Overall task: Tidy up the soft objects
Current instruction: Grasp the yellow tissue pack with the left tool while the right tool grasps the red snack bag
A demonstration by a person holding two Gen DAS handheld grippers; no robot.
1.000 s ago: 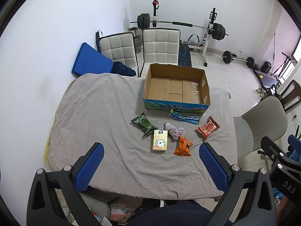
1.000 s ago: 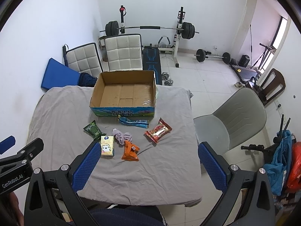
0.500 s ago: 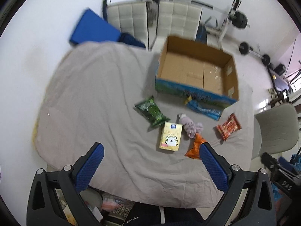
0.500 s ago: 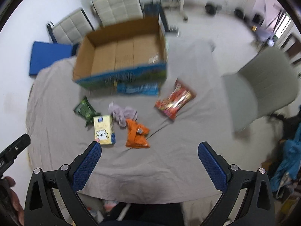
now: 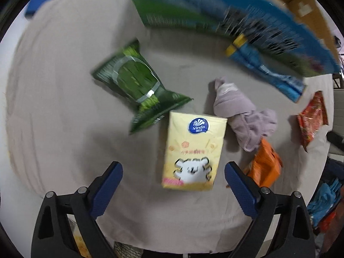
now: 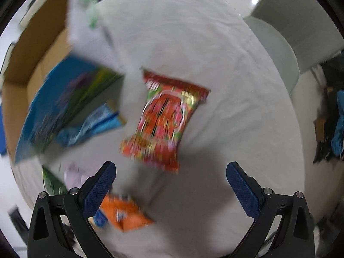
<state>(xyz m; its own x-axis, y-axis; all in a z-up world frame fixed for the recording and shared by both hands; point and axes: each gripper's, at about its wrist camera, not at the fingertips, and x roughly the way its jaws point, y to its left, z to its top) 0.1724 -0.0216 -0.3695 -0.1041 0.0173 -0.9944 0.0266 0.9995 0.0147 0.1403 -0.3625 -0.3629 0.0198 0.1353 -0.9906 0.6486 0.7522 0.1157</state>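
Note:
In the left wrist view my left gripper (image 5: 173,173) is open, its blue pads either side of the near end of a yellow tissue pack (image 5: 193,150) lying on the grey cloth. A green packet (image 5: 137,83), a lilac cloth bundle (image 5: 243,111), an orange packet (image 5: 265,165) and a blue packet (image 5: 268,71) lie around it. In the right wrist view my right gripper (image 6: 171,174) is open just short of a red snack packet (image 6: 165,118). The orange packet (image 6: 126,215) lies by its left finger.
The open cardboard box (image 5: 215,15) stands behind the items; it also shows at the left of the right wrist view (image 6: 28,68). A grey chair (image 6: 279,49) stands past the table's right edge. The red packet (image 5: 312,118) lies at the right in the left wrist view.
Both grippers have dropped from high above the table to close over the items. The left now frames the tissue pack, the right the red packet. Both stay open.

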